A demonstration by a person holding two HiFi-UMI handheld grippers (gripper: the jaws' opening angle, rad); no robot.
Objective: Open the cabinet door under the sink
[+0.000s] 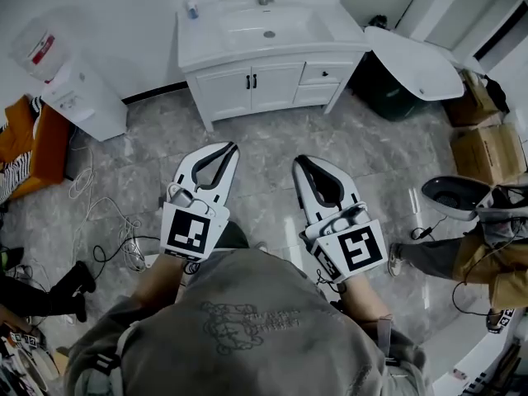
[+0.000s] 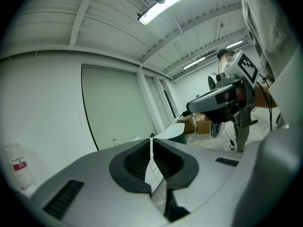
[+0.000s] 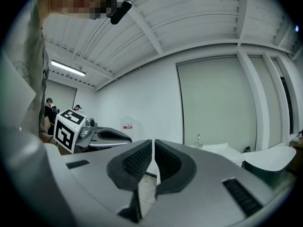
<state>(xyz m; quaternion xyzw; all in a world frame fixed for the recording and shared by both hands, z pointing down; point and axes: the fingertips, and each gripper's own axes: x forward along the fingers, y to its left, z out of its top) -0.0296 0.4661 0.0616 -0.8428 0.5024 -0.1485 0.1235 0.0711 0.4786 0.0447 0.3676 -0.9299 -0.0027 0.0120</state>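
The left hand-held gripper [image 1: 229,148] had its jaws pressed together on nothing, and so did the right hand-held gripper [image 1: 300,162]. Both pointed at the sink cabinet [image 1: 191,71] from well short of it, above the floor [image 1: 264,184] in front. It looked like a carrying posture for the approach, not a grasp. Under the sink [image 1: 268,25], the two cabinet doors [image 1: 227,91] were shut, with their dark handles [image 1: 252,81] side by side at the middle seam. Either gripper could probably reach one, but its jaws would have to part first.
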